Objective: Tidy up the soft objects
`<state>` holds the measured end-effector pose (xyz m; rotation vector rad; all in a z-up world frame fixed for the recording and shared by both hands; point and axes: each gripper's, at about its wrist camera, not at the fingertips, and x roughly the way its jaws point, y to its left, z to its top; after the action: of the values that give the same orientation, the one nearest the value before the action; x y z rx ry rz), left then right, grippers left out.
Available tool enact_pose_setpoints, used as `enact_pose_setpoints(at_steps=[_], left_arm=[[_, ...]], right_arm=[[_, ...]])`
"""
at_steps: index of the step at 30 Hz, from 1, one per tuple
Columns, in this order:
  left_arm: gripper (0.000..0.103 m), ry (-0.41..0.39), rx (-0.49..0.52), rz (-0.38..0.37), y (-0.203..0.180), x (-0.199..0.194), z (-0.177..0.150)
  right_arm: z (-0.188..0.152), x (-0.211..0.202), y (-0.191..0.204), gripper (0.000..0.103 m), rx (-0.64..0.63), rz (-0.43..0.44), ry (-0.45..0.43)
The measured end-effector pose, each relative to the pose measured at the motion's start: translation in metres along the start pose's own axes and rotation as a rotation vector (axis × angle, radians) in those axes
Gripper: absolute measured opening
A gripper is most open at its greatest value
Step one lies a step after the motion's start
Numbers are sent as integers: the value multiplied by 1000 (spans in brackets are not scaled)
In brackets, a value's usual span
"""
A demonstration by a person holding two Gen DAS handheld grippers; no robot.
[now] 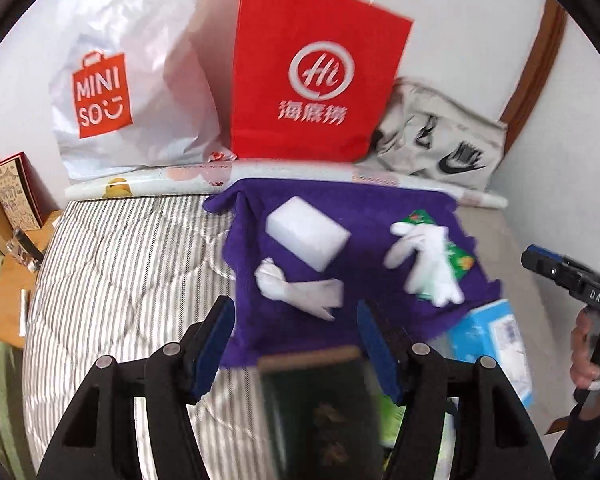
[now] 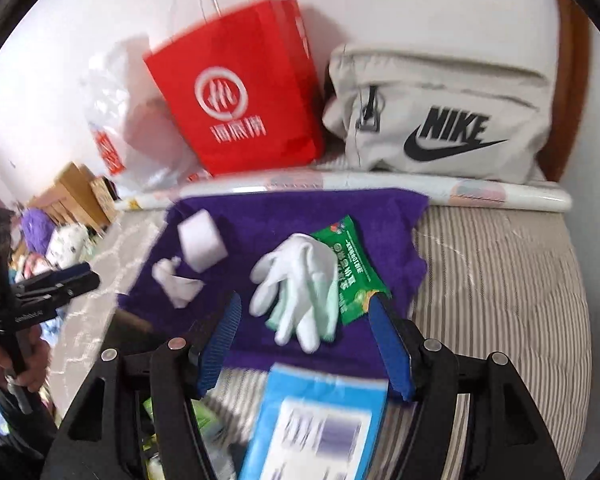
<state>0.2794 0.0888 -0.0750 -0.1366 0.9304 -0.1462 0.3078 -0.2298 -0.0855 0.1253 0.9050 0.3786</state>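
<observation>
A purple towel (image 1: 380,208) (image 2: 300,208) lies on a striped bed. On it sit a white sponge block (image 1: 307,236) (image 2: 201,245), a crumpled white cloth (image 1: 300,290) (image 2: 176,282), white gloves (image 1: 424,260) (image 2: 300,284) and a green packet (image 1: 458,258) (image 2: 352,268) under the gloves. My left gripper (image 1: 296,344) is open and empty, just short of the crumpled cloth. My right gripper (image 2: 306,340) is open and empty, with the gloves just beyond its fingertips. The right gripper also shows at the right edge of the left wrist view (image 1: 540,260).
A white Miniso bag (image 1: 132,92), a red paper bag (image 1: 312,76) (image 2: 240,92) and a grey Nike bag (image 1: 440,140) (image 2: 440,116) stand against the wall. A blue box (image 1: 496,344) (image 2: 316,420) and a dark book (image 1: 320,408) lie near me. A wooden nightstand (image 1: 8,280) stands left.
</observation>
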Motion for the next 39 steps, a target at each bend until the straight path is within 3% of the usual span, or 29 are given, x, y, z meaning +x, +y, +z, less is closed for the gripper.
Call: enact_pose_setpoints(at_steps=[5, 9, 21, 30, 39], left_arm=[[61, -28, 21, -47, -18, -37, -33], [61, 51, 11, -86, -24, -51, -61], [62, 68, 4, -90, -40, -89, -138], [62, 49, 13, -43, -55, -105, -165], [62, 52, 10, 5, -56, -103, -179]], right_arm=[[-37, -55, 18, 66, -42, 11, -64], [-80, -91, 38, 66, -88, -11, -86], [-173, -137, 55, 66, -77, 23, -73], [-215, -139, 56, 66, -74, 42, -68], [-241, -103, 68, 66, -124, 52, 10]])
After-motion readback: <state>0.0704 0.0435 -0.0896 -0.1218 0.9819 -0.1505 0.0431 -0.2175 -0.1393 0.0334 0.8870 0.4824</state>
